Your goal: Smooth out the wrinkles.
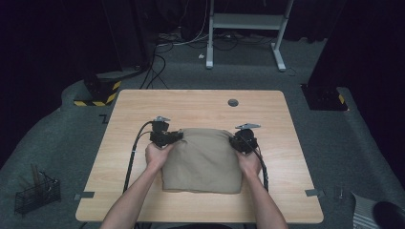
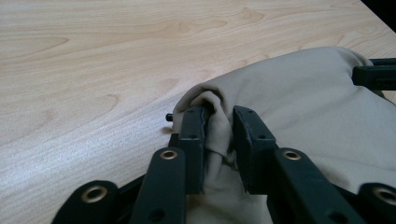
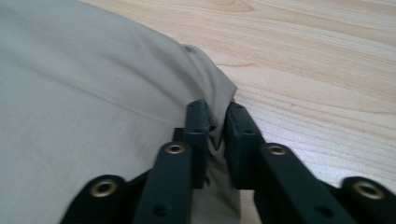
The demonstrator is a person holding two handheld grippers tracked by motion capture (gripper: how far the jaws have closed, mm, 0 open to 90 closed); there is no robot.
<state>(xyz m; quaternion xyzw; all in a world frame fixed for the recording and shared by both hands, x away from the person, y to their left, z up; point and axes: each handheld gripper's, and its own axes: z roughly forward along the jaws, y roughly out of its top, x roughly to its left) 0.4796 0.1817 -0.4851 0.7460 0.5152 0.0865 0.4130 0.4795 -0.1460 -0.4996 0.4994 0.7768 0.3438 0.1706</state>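
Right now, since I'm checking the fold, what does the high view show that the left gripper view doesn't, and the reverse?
High view: the beige cloth's whole folded outline, the left hand, the right hand and a wire basket on the floor. Left gripper view: a bunched fold of cloth between the left gripper's jaws. Both: cloth, wooden table, both grippers.

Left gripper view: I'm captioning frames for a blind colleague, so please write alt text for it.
A black claw has a bunched corner of tan cloth between its jaws, low over a pale wooden table. The other claw's tip shows at the cloth's far edge.
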